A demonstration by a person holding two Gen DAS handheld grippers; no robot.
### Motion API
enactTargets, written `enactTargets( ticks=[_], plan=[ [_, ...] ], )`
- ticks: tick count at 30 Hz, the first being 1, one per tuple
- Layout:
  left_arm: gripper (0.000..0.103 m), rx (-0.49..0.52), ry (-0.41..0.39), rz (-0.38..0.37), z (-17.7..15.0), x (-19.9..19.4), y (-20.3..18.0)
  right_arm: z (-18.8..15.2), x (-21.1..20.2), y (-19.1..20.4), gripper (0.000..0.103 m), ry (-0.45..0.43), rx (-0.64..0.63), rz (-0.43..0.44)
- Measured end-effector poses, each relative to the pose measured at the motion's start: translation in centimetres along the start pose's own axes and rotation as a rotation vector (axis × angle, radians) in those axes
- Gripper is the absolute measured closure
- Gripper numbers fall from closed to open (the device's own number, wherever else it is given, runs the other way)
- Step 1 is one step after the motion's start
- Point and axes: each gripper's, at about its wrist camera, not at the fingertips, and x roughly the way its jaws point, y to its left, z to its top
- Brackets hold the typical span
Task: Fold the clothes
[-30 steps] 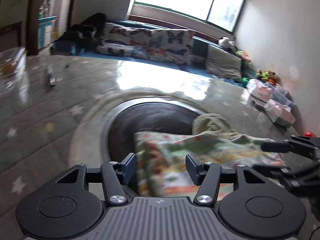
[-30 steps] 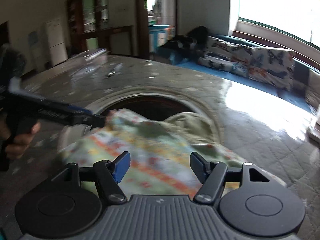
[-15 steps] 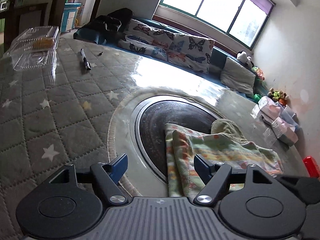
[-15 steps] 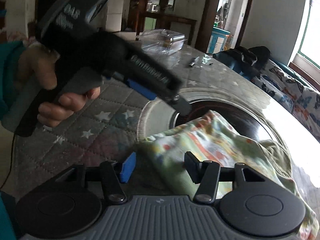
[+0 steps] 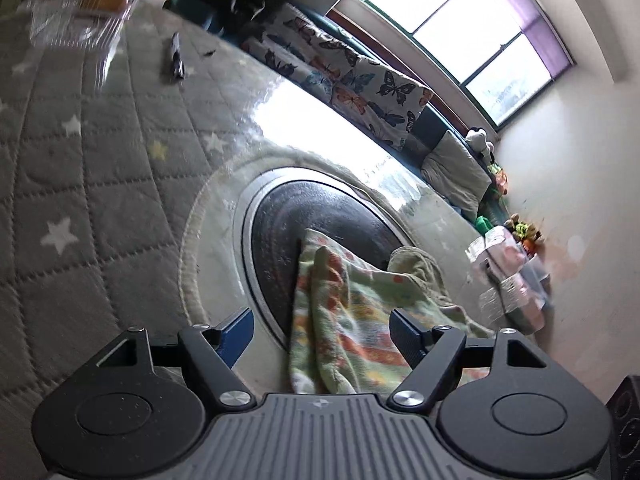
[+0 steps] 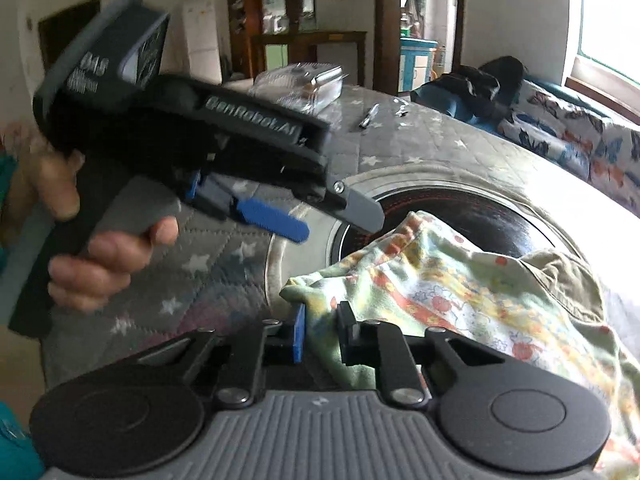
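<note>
Opening left gripper (image 5: 322, 330) over patterned cloth (image 5: 344, 320)

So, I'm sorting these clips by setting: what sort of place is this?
Most likely a home living or dining room: a butterfly-print sofa under a big window, soft toys at its end, and a quilted star-print table cover where the garment lies.

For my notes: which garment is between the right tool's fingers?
The flower-printed garment; the right tool is closing on its edge. The plain olive garment lies behind.

Daylight pours through the window (image 5: 472, 28), blown out white, and throws hard glare across the table (image 5: 304, 116). Fisheye bends both views at the edges. The clear box (image 5: 80, 12) and the person's hand (image 6: 100, 264) are motion-smeared.
</note>
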Motion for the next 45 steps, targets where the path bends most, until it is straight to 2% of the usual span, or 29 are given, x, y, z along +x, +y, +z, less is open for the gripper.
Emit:
enactTargets(
  ticks=[8,13,15,17,18,20,22,25,27,29,31,33,37,39,41,43,45],
  plan=[
    [0.024,-0.11,0.029,-0.034,0.3,1.2,-0.6,0.6,-3.0,-1.9,0.092,-0.071,0.103,0.026],
    [0.028,-0.121,0.061,-0.057,0.1,2.8,-1.6,0.4,-4.5,-2.4,0.093,-0.101,0.135,0.035],
    [0.033,-0.121,0.074,-0.068,-0.1,3.3,-2.0,0.2,-4.8,-2.4,0.093,-0.104,0.138,0.039],
    [0.047,-0.124,0.088,-0.076,-0.2,3.8,-2.1,-0.1,-5.0,-2.4,0.093,-0.105,0.139,0.048],
    [0.051,-0.129,0.096,-0.078,-0.3,4.0,-2.2,-0.2,-5.1,-2.4,0.093,-0.105,0.137,0.051],
    [0.07,-0.133,0.103,-0.077,-0.4,4.2,-2.0,-0.5,-5.1,-2.3,0.093,-0.101,0.134,0.054],
    [0.08,-0.139,0.105,-0.072,-0.4,4.2,-1.7,-0.7,-5.3,-2.3,0.092,-0.101,0.137,0.056],
    [0.091,-0.142,0.109,-0.06,-0.5,4.3,-1.3,-1.0,-5.9,-2.7,0.089,-0.113,0.152,0.045],
    [0.092,-0.14,0.114,-0.049,-0.7,4.5,-1.0,-1.3,-6.5,-3.2,0.088,-0.122,0.17,0.025],
    [0.092,-0.14,0.116,-0.04,-0.8,4.6,-0.9,-1.8,-7.2,-4.0,0.085,-0.125,0.19,-0.007],
    [0.092,-0.139,0.117,-0.035,-0.9,4.6,-0.8,-2.4,-7.9,-5.0,0.079,-0.127,0.213,-0.057],
    [0.091,-0.135,0.115,-0.033,-1.0,4.6,-0.8,-3.2,-8.6,-6.6,0.066,-0.13,0.247,-0.123],
    [0.091,-0.134,0.116,-0.027,-1.0,4.7,-0.9,-5.0,-9.7,-10.7,0.059,-0.124,0.335,-0.288],
    [0.09,-0.126,0.117,-0.021,-1.0,4.7,-1.1,-6.1,-10.2,-13.0,0.053,-0.118,0.391,-0.367],
    [0.09,-0.12,0.117,-0.014,-1.0,4.8,-1.3,-7.1,-10.5,-14.9,0.051,-0.115,0.442,-0.431],
    [0.09,-0.117,0.118,-0.009,-0.9,4.9,-1.4,-8.2,-10.6,-16.6,0.048,-0.122,0.493,-0.469],
    [0.09,-0.114,0.119,-0.005,-0.9,5.0,-1.5,-8.8,-10.6,-17.6,0.036,-0.125,0.517,-0.497]
  ],
)
